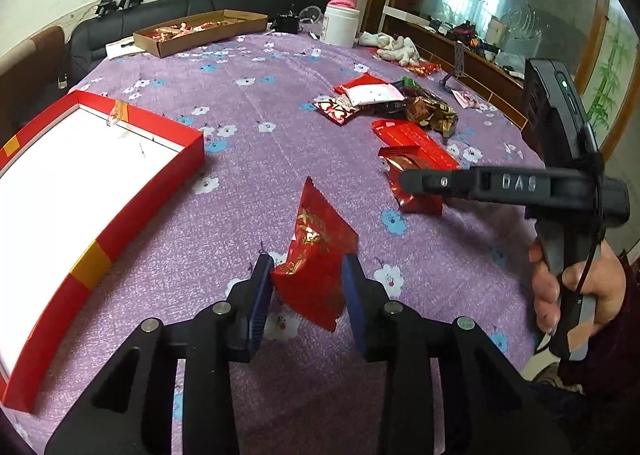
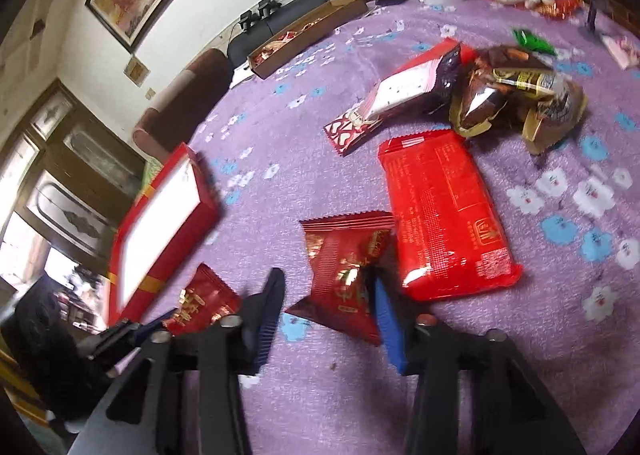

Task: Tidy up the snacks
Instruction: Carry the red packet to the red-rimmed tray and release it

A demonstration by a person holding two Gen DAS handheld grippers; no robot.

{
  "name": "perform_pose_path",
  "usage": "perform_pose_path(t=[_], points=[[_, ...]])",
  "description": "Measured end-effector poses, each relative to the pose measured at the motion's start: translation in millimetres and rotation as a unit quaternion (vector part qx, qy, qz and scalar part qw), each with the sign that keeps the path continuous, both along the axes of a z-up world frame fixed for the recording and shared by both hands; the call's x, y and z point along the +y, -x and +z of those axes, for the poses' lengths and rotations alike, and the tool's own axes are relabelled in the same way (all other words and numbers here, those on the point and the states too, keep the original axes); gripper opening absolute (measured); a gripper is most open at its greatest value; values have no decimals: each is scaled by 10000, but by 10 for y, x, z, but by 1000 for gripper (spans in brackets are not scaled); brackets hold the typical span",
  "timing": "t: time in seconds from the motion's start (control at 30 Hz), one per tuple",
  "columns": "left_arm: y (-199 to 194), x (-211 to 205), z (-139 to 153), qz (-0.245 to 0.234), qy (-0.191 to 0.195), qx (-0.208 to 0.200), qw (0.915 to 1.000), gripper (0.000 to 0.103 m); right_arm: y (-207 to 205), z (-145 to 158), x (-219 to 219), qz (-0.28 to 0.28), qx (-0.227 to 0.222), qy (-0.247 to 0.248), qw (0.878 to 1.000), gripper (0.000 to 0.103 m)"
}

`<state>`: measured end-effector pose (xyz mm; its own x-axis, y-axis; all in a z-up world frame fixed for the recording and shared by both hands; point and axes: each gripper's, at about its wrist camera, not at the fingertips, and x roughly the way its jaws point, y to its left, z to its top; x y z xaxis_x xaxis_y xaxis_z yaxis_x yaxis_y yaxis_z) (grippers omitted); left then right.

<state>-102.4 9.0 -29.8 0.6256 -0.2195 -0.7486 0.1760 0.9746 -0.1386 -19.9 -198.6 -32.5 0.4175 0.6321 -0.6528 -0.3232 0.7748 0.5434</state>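
Note:
My left gripper (image 1: 308, 275) is shut on a small red snack packet (image 1: 316, 259) with gold print and holds it above the purple cloth; it also shows in the right wrist view (image 2: 202, 305). The red gift box (image 1: 100, 159) with a white inside lies open to the left. My right gripper (image 2: 330, 307) is open, its jaws on either side of a second small red packet (image 2: 346, 267) that lies on the cloth. A large flat red packet (image 2: 444, 215) lies just beyond it. The right gripper also shows in the left wrist view (image 1: 404, 179).
A pile of snacks lies farther back: a red and white packet (image 2: 404, 87), a heart-patterned packet (image 2: 348, 133) and brown-gold wrappers (image 2: 516, 95). A cardboard tray (image 1: 200, 31) of sweets, a white jar (image 1: 340, 25) and white gloves (image 1: 396, 47) stand at the far edge.

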Motion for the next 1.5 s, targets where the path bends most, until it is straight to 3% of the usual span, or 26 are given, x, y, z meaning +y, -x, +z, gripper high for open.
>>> perform_pose_path(t=[0.27,0.57,0.77,0.97,1.03,1.1,1.23,1.4,1.5], points=[[32,-13,78,-92,200,-328,9992,18,40,14,-2,45,-43,8,10000,31],[133,76,155,-102,239,-519,9983,15,93,35,203,444,246,-423,9978,31],[288,359,428,371,91,-923,9950,15,75,309,494,733,23,-535,9959,31],[455,892,902,1283,-282,-1513,9797,15,-51,784,1213,1258,-521,-848,9870,33],[410,1077,924,1687,-455,-1383,9749,16,-121,846,1548,1487,-533,-871,9836,37],[324,1258,862,2034,-497,-1065,9720,17,-198,786,1809,1625,-296,-845,9826,57],[273,1458,651,2379,-466,-621,9682,17,-248,611,2158,1631,-294,-547,9846,57],[291,1495,489,2697,-616,-453,9599,18,-183,430,2400,2193,-57,-714,9730,57],[305,1631,340,2950,-476,-67,9543,18,-123,401,2498,2425,-203,-486,9687,55]])
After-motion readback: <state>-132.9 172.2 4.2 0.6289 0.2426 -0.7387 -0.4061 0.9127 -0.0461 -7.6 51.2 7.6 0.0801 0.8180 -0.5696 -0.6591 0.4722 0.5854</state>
